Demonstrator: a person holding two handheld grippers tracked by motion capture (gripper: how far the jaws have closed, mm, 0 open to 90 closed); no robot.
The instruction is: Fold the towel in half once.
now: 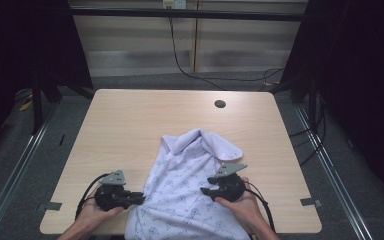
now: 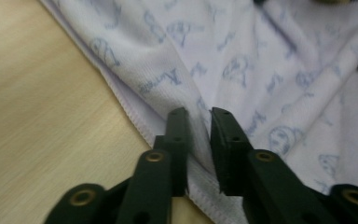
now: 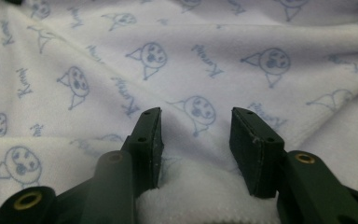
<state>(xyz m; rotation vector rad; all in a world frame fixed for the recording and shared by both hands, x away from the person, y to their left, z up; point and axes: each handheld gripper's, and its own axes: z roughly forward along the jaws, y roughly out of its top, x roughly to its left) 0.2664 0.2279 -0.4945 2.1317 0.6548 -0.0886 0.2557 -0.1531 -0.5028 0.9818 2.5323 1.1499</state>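
Note:
A pale lilac garment (image 1: 187,175) printed with small blue cat faces and words lies crumpled on the wooden table (image 1: 130,125), running from the middle to the front edge. My left gripper (image 1: 141,198) sits at the garment's left hem, pointing right. In the left gripper view the garment (image 2: 261,60) has its stitched hem pinched in the narrow gap of that gripper (image 2: 199,116). My right gripper (image 1: 205,191) rests on the garment's right side, pointing left. In the right gripper view its jaws (image 3: 196,116) stand apart over the garment (image 3: 168,46), with a raised fold of cloth between them.
A round dark cable hole (image 1: 220,104) sits near the table's far edge. Grey tape tabs mark the front corners (image 1: 52,205) (image 1: 310,201). Bare tabletop lies left of and beyond the garment. Metal rails and dark floor flank the table.

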